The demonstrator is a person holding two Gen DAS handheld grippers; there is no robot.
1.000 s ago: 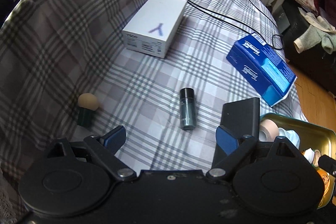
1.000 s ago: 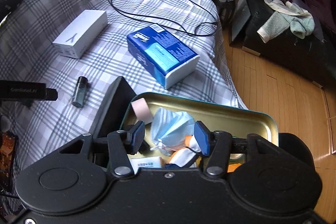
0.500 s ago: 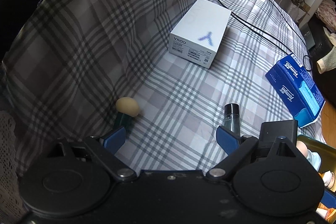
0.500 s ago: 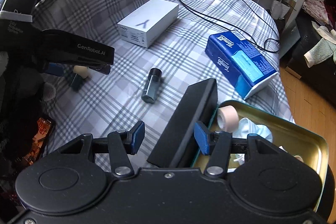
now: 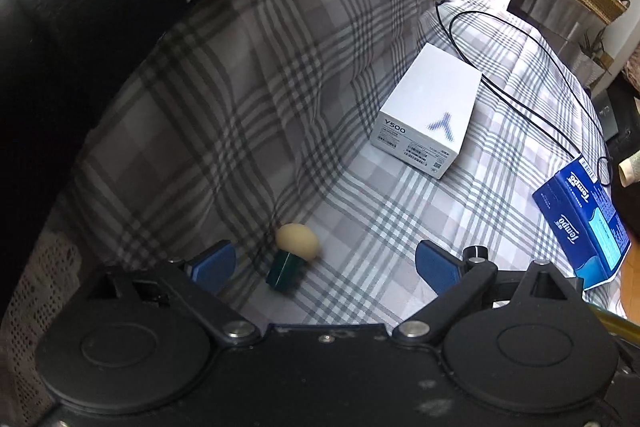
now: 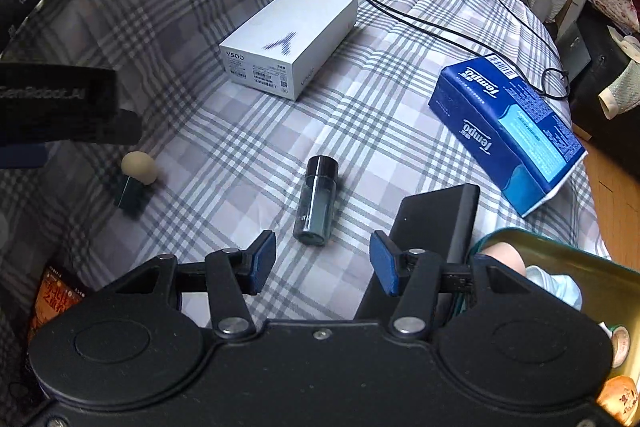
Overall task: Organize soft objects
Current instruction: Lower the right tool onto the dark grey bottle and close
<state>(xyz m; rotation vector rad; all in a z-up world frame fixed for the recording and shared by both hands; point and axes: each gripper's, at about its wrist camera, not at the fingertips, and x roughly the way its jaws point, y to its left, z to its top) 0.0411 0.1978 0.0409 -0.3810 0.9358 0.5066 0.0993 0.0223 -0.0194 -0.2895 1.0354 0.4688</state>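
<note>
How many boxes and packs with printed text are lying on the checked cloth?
2. The white box lies at the back of the checked cloth, and the blue tissue pack lies near its right edge. Others may be hidden.

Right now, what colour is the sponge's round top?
Beige, on the round-topped sponge with its dark green base; clearest in the right wrist view.

Both views sit just behind their grippers and look steeply down at the plaid bedcover (image 5: 400, 211). The left wrist view hangs close over the makeup sponge (image 5: 298, 241), facing the raised fabric and window; the right wrist view looks from further right – over the small bottle (image 6: 316, 199). Shared: sponge, white box (image 6: 292, 39), tissue pack (image 6: 508, 123), black cable (image 5: 520, 99)
</note>
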